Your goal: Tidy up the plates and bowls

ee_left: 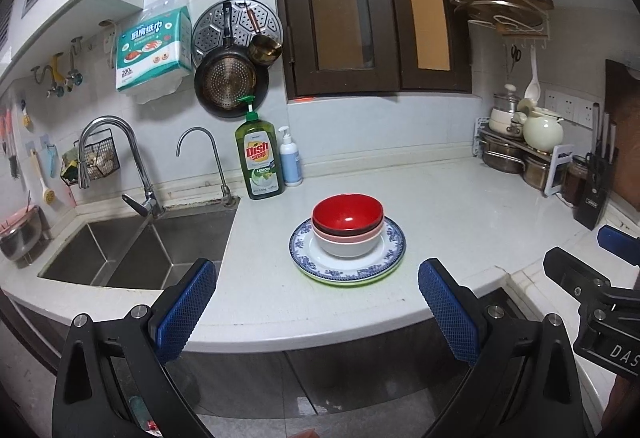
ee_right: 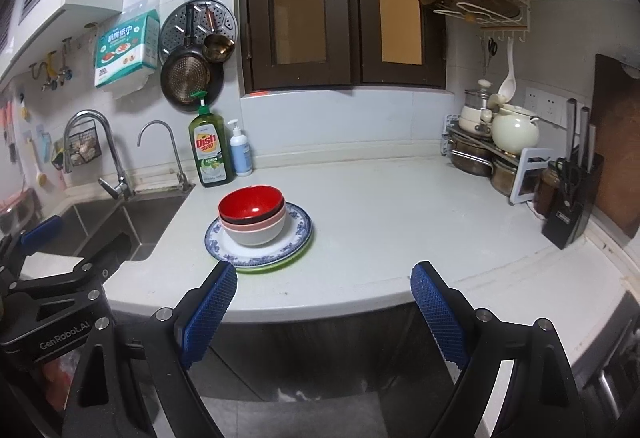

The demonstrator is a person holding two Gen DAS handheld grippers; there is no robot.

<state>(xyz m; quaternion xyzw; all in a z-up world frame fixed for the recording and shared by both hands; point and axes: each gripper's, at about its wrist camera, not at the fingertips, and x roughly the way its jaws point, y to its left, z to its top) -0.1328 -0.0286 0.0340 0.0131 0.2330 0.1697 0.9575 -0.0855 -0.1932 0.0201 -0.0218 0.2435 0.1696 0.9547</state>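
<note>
1. The red bowl [ee_left: 347, 214] tops a nested stack on the white counter [ee_left: 460, 206], right of the sink [ee_left: 132, 250], in front of the dish soap bottle [ee_left: 259, 158].
2. Count: three bowls, red over a pink bowl [ee_left: 347, 236] over a white bowl [ee_left: 348, 247]; under them the blue-patterned plate [ee_left: 394, 238] sits on a green plate [ee_right: 290, 260], only its rim showing, so two plates.
3. The stack is round, with no long axis to line up on.
4. The left gripper [ee_left: 318, 314] faces it nearly dead ahead, fingers spread wide, nothing held.
5. The right gripper [ee_right: 323, 312], equally wide and empty, has the stack ahead and off to its left; I'd judge the left better placed.
</note>
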